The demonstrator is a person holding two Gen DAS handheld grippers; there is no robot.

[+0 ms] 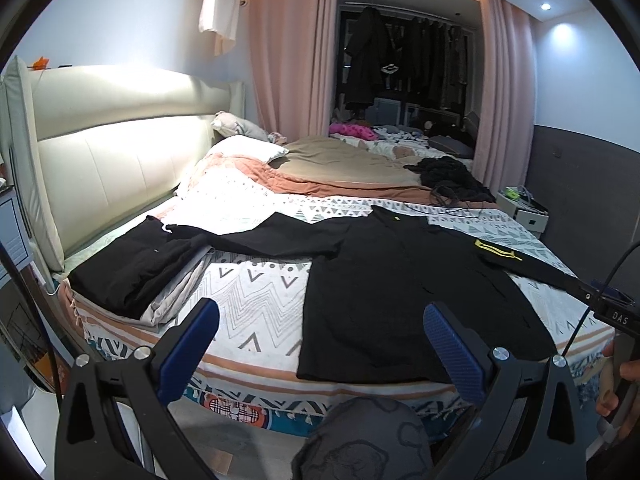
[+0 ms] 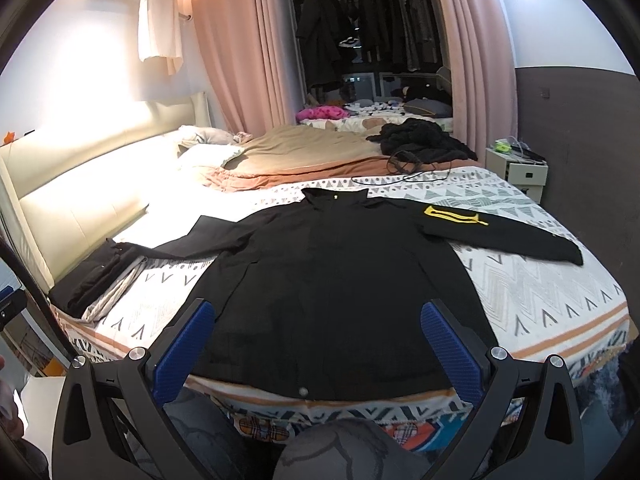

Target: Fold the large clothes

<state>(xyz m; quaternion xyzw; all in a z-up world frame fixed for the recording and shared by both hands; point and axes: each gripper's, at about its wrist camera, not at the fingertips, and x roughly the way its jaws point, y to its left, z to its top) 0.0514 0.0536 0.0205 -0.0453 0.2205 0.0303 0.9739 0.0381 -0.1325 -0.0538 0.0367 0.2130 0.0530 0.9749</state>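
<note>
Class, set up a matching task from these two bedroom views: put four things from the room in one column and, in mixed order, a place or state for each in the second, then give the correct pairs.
Things
1. black jacket
2. folded clothes
3. white garment
4. curtains

Places or states
A. hanging high on the wall near the air conditioner
B. pink, drawn back on both sides of the opening
C. spread flat on the bed, sleeves out
D. stacked near the headboard side of the bed

Pairs: 1-C, 2-D, 3-A, 4-B
</note>
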